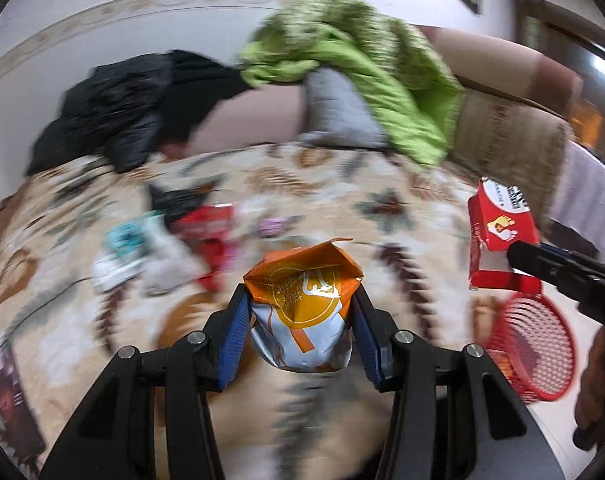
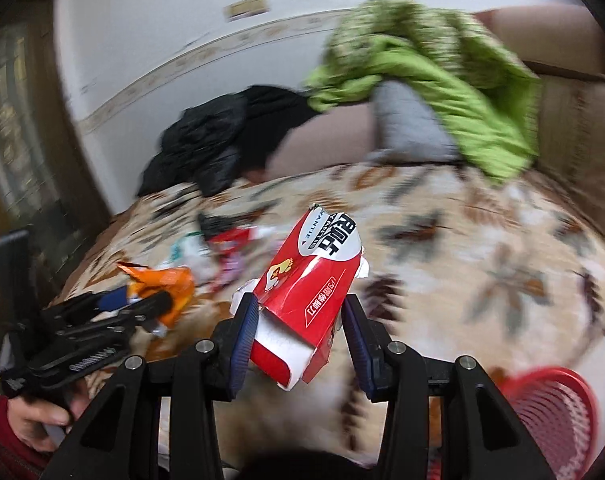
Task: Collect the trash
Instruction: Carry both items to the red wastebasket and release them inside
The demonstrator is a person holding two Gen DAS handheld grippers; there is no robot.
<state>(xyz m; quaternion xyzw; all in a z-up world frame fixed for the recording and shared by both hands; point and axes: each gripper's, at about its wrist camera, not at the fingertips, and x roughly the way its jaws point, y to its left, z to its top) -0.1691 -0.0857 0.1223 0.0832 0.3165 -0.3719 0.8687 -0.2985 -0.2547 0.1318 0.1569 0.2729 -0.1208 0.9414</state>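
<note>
My left gripper point(image 1: 300, 300) is shut on an orange and silver snack bag point(image 1: 302, 304), held above the patterned sofa cover. It also shows in the right wrist view point(image 2: 164, 284). My right gripper point(image 2: 302, 312) is shut on a red and white carton point(image 2: 310, 280); the carton also shows in the left wrist view point(image 1: 498, 232), held above a red mesh basket point(image 1: 530, 344). The basket's rim shows low right in the right wrist view point(image 2: 550, 412). Several wrappers point(image 1: 174, 240) lie on the cover to the left, blurred.
A patterned sofa cover point(image 1: 402, 208) spreads below both grippers. A green garment point(image 1: 382, 76), a grey cushion point(image 1: 338, 112) and black clothing point(image 1: 134, 108) lie against the sofa back. A brown armrest point(image 1: 514, 140) stands at right. A dark packet point(image 1: 10, 392) lies far left.
</note>
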